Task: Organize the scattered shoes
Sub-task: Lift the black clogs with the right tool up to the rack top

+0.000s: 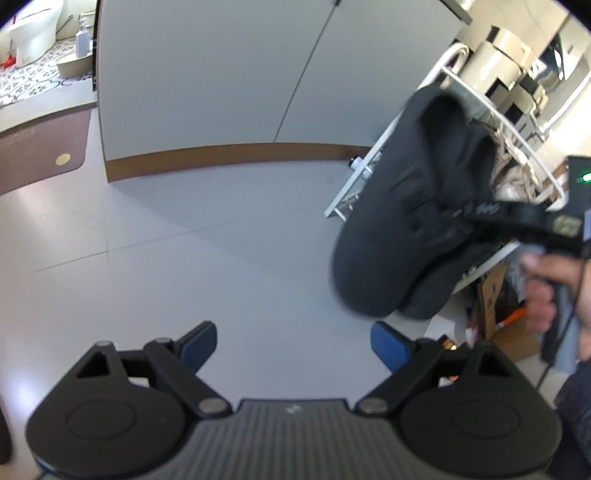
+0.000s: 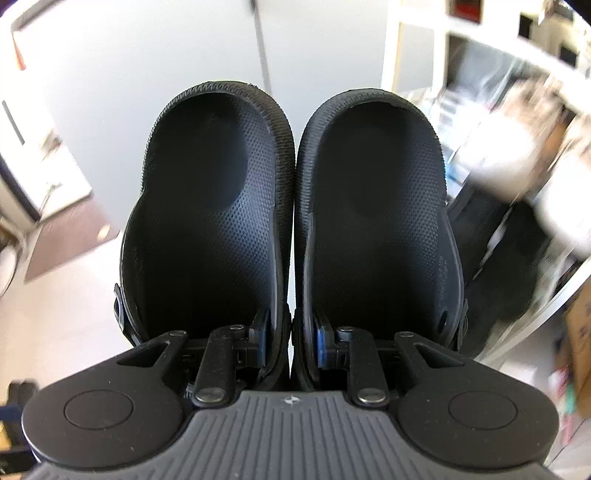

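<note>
A pair of black clogs (image 2: 291,206) hangs side by side in the air, heels toward me in the right wrist view. My right gripper (image 2: 291,332) is shut on the two touching inner walls of the pair, one blue pad inside each shoe. Seen from the left wrist camera, the same black clogs (image 1: 413,221) hang at the right, toes down, in front of a white shoe rack (image 1: 373,173), held by the right gripper (image 1: 480,218) with a hand (image 1: 546,284) on its grip. My left gripper (image 1: 293,345) stands open over bare floor, holding nothing.
A white wall panel with a brown skirting (image 1: 236,157) stands ahead. A brown mat (image 1: 40,155) lies at the left by a tiled room with a toilet (image 1: 33,33). Boxes (image 1: 502,48) sit on the rack. A cardboard box (image 1: 506,332) stands low at the right.
</note>
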`<state>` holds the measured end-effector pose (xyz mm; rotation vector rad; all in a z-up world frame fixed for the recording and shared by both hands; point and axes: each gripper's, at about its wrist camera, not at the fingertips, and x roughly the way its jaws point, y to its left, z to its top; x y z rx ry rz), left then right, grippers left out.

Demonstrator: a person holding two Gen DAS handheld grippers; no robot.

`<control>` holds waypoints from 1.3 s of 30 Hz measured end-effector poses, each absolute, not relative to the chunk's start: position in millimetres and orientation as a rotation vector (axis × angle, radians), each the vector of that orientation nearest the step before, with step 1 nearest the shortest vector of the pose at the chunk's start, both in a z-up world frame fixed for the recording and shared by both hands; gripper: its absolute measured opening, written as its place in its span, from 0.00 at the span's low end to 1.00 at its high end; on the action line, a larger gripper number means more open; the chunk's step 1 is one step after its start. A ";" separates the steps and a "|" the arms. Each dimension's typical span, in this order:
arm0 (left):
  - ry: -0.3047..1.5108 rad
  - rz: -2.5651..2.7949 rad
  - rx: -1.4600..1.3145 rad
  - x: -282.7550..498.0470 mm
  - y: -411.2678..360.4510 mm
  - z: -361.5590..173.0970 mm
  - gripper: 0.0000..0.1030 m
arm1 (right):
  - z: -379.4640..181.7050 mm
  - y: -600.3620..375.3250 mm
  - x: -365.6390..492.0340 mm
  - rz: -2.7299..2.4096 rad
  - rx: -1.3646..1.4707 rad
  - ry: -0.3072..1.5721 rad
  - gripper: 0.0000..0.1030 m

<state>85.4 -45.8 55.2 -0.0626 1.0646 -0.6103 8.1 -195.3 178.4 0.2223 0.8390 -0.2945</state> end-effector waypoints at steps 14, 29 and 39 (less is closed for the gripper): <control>0.886 -0.817 -0.040 62.6 -65.7 71.4 0.89 | 306.5 -243.1 -11.0 -0.446 0.155 0.606 0.25; 0.713 -0.839 -0.099 48.5 -66.1 93.8 0.91 | 359.2 -442.6 58.6 -0.583 0.181 0.479 0.25; 0.640 -0.834 -0.152 58.6 -72.0 91.8 0.91 | 365.8 -526.5 71.7 -0.694 0.310 0.518 0.25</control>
